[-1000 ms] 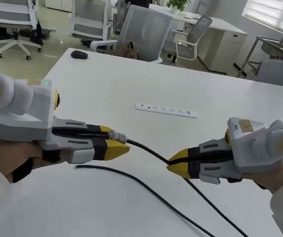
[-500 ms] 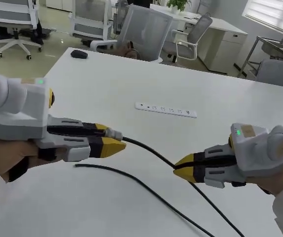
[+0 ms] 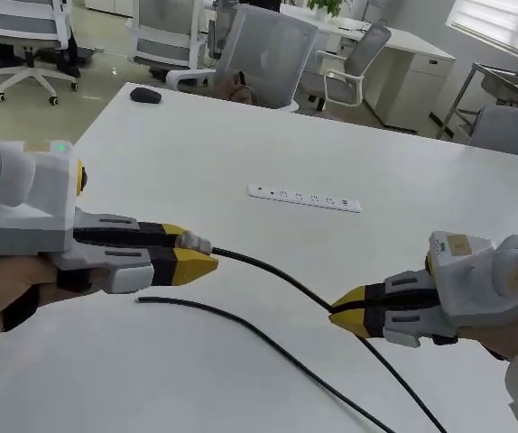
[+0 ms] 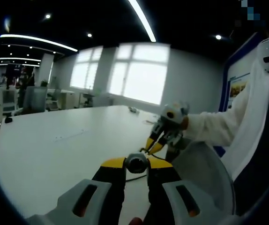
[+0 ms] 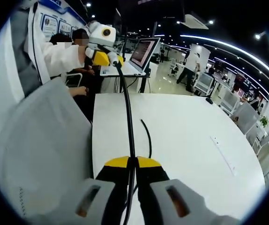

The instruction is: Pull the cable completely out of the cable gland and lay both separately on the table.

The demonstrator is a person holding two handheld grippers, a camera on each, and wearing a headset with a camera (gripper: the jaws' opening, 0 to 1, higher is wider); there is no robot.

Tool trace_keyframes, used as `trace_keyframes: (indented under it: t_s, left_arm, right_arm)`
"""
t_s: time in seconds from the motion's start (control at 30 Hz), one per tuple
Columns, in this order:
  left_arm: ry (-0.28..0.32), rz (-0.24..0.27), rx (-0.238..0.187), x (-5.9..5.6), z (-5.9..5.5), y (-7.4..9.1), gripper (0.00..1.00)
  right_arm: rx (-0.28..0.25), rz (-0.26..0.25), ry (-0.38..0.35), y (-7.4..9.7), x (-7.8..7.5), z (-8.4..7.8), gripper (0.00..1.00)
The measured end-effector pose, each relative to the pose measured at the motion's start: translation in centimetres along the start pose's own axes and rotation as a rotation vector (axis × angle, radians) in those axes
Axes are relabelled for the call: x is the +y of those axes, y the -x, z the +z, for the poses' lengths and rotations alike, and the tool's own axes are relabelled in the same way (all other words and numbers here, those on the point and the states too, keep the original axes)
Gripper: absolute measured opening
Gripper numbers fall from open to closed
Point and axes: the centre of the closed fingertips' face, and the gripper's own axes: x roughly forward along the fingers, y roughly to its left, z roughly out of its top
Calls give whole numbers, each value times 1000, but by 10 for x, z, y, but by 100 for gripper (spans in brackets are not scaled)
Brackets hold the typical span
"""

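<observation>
left hand-held gripper (image 3: 203, 254) pinches cable gland (image 3: 193, 242), right hand-held gripper (image 3: 336, 309) clamps the cable (image 3: 268, 273) strung between them above the surface (image 3: 241, 144). Cable cut off at bottom edge, gland grip detail unclear.

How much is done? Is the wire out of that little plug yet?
Not yet. The left gripper is shut on the cable gland, the right gripper on the cable stretched between them. The cable still enters the gland, so nothing is done. Left: pull it free, then lay both apart on the table.
</observation>
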Motion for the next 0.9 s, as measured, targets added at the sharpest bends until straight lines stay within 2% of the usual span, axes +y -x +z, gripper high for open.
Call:
trace_keyframes:
  t_s: [0.13,0.23,0.37,0.63,0.9]
  left_arm:
    - [11,28,4,8,-6,9,18]
    - [42,57,-29,17,-4,21,18]
    - [47,83,-32,24,-5,31,18]
    - [69,104,-34,27,-12,36,18]
    - [99,113,-27,28,-20,37,18]
  right_arm:
    - [27,-17,-29,-1,-5,-8,3]
    - [68,-35,-42,-4,-10,-18,3]
    - [98,-42,-84,-13,-13,-31,3]
    - [142,-45,-144,-38,-17,-51,3]
    - [224,-50,-182,-71,-20,-81,3]
